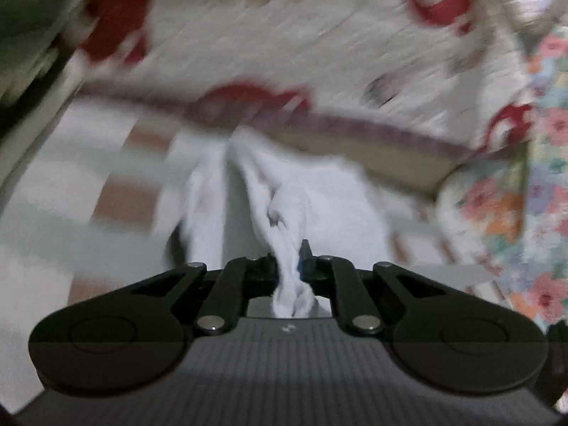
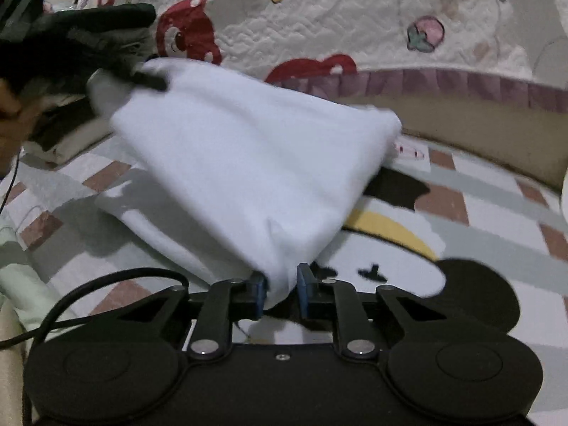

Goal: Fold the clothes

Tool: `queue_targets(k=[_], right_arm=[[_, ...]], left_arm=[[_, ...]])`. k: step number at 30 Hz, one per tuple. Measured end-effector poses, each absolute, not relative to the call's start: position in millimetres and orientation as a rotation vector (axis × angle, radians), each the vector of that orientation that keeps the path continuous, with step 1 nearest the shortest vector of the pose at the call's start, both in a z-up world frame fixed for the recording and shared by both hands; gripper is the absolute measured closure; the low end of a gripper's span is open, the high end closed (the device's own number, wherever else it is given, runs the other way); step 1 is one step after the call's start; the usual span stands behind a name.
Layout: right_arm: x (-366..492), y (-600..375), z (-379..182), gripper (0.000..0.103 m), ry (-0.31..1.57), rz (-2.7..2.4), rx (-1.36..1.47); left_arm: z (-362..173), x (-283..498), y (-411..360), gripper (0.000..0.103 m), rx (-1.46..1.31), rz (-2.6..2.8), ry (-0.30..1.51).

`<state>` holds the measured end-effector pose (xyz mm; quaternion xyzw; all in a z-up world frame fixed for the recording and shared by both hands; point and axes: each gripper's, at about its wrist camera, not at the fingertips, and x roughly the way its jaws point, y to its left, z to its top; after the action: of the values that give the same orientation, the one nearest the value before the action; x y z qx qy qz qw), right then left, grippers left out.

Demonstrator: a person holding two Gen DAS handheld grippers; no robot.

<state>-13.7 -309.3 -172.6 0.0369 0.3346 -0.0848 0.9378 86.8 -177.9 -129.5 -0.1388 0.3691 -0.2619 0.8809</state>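
A white garment [image 2: 241, 163] hangs stretched between both grippers above a checked bed sheet [image 2: 497, 220]. My right gripper [image 2: 280, 289] is shut on its near corner, with the cloth pinched between the blue pads [image 2: 305, 284]. The left gripper [image 2: 149, 78] shows at the upper left of the right wrist view, clamped on the garment's far corner. In the blurred left wrist view, my left gripper [image 1: 289, 266] is shut on a twisted bunch of the same white garment [image 1: 284, 191], which trails away ahead of it.
A quilt with red bears [image 2: 319, 17] lies across the back of the bed. A floral cloth [image 1: 532, 195] is at the right. A black cable [image 2: 106, 280] curls near the right gripper. A person's hand [image 2: 10, 106] is at the left edge.
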Motion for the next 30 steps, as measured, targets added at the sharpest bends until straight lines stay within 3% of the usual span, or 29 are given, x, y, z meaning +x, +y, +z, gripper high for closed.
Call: queue_targets(k=[4,7,12,16,20,24,27,30], right_arm=[[-10.7,-306.0,-174.8,0.088,0.703,-0.167,0.072],[-15.6,-304.5,-170.3,0.096,0.674,-0.156,0.045],[-28.1,-305.5,-154.2,0.097,0.646,-0.177,0.040],[-30.4,-308.3,-158.5,0.096,0.678,-0.122,0.091],[-50.4,-331.6,-130.1,0.103,0.546,-0.077,0.279],[-57.3,-354.5,-112.7,0.101,0.494,-0.151,0.319],[-49.0,-371.5,-114.3,0.094,0.494,-0.162,0.376],[-24.5,-380.2,-118.1,0.091,0.528,-0.174,0.351]], left_arm=[[-178.6,83.0,-176.6,0.092,-0.222,-0.514,0.841],[-171.4,84.9,-171.5,0.092,-0.283,-0.516,0.820],[-163.8,90.2,-156.0,0.091,-0.354,-0.563,0.833],[-171.2,87.9,-167.5,0.091,-0.229,-0.539,0.922],[-161.4,86.9,-173.5,0.087,-0.118,-0.548,0.956],[-160.0,87.3,-165.6,0.083,-0.103,-0.504,0.998],[-156.9,85.9,-163.8,0.068,-0.029,-0.477,1.016],[-147.2,83.6,-157.8,0.066,-0.027,-0.483,1.017]])
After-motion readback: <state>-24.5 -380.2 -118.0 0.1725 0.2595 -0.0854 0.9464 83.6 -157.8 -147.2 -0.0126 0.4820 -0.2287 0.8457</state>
